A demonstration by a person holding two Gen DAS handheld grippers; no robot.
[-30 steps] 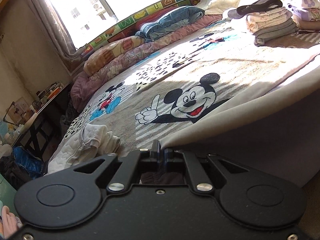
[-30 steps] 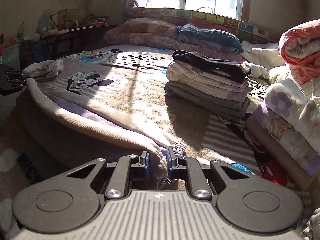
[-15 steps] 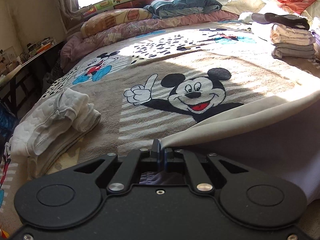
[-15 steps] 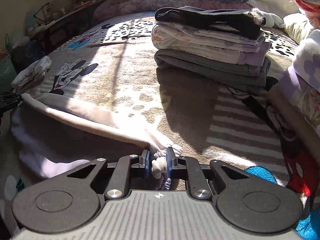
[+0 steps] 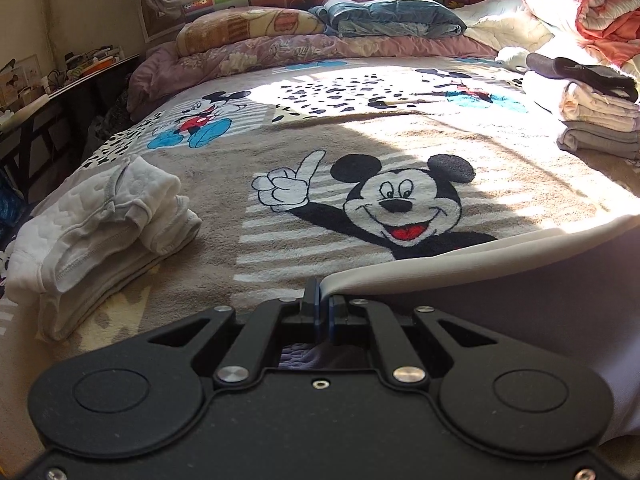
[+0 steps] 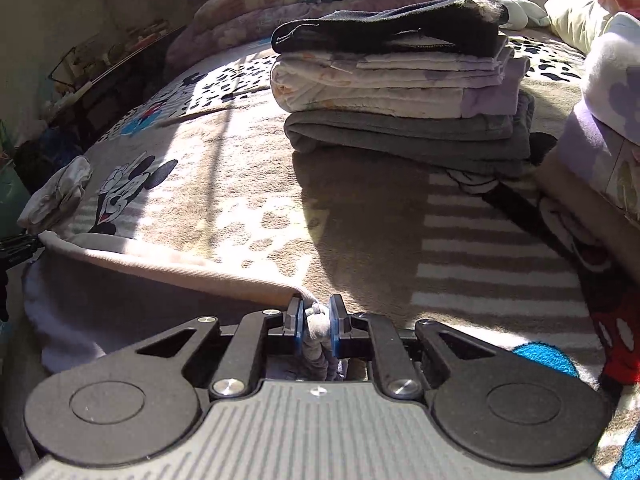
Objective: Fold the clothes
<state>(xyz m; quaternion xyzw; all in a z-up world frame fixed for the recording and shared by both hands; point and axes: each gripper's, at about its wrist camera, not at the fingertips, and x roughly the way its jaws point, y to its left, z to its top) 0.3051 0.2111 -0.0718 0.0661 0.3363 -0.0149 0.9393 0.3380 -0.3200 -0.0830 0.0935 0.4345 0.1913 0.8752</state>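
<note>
Evidently mid-fold: the left claw (image 5: 323, 309) and right claw (image 6: 318, 326) are each clamped on an end of the beige garment (image 6: 160, 280), stretched across the frame's lower left over the bed (image 6: 360, 216). Next, lay it flat evenly.

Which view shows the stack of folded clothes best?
The right wrist view: the stack of folded clothes sits near centre, every layer visible. In the left wrist view it sits at the right edge, cut off by the frame.
</note>
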